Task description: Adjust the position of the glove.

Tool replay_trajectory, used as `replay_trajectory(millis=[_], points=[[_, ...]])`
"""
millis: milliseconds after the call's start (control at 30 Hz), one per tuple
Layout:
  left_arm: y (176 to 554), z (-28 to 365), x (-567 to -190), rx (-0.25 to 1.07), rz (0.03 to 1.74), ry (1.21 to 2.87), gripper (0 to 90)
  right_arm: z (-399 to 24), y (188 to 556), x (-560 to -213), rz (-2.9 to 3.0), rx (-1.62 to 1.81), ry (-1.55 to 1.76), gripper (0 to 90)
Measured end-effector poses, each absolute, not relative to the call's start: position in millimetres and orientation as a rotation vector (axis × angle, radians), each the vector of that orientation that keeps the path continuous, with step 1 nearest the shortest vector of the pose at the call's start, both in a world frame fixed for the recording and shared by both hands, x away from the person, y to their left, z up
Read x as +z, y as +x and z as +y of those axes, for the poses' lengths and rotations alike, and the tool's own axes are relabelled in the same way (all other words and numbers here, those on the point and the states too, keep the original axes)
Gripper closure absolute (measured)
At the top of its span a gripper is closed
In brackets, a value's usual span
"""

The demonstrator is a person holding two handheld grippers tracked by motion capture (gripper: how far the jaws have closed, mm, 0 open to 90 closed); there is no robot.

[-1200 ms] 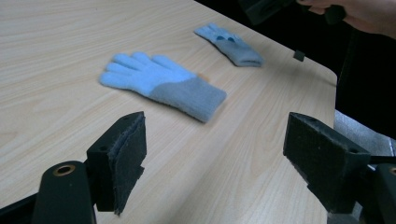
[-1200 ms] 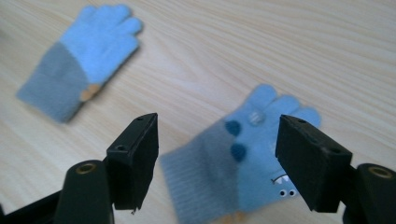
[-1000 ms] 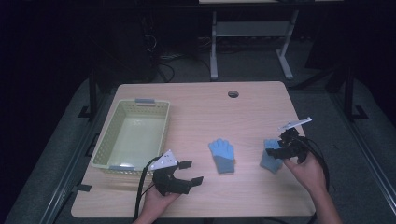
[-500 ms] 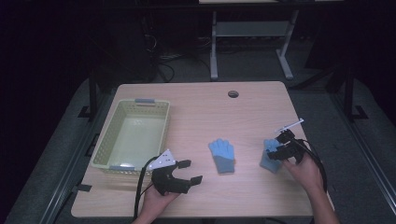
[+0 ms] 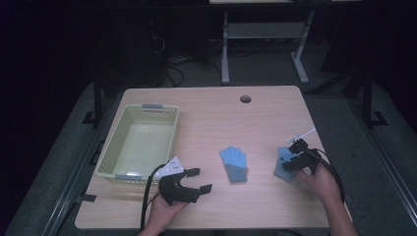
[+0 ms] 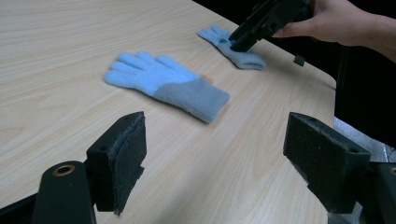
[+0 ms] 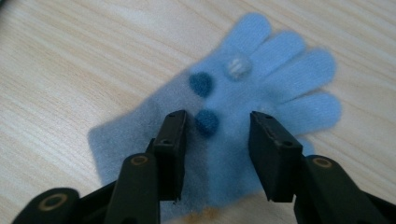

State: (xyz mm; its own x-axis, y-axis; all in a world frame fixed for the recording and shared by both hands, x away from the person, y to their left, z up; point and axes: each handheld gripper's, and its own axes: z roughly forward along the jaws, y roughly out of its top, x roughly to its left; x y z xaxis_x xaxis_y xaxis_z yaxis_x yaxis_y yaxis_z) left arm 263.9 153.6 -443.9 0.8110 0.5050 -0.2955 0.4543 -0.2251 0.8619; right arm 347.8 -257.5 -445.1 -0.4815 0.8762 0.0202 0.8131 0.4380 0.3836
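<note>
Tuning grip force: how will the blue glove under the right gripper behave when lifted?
The glove looks like soft knit lying flat, so it will probably droop on both sides of the right gripper. Likely light. The fuzzy fabric should resist slipping, though the pom-poms may bunch up.

Dim surroundings, lit tabletop, soft close-up blur

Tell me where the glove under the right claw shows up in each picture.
High view: glove with pompoms lies at right, under the right claw.
Left gripper view: top centre, the right claw upon it.
Right gripper view: middle, its palm between the half-closed jaws, which have just been closing.
Shared landmark: the wooden table.
</note>
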Motion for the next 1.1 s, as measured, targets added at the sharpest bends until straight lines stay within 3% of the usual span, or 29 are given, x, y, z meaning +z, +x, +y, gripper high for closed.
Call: replay_trajectory(millis=[400,733,1100], points=[[262.9,154.6,-443.9,0.051,0.728,1.854,20.9,-259.7,348.5,-444.7,2.531,0.546,1.48,79.9],[263.5,155.8,-443.9,0.054,0.736,1.852,20.9,-267.6,347.1,-436.5,2.522,0.633,1.52,82.1],[262.5,155.5,-443.5,0.059,0.736,1.854,20.9,-256.6,338.7,-396.0,2.516,0.658,1.373,82.4]])
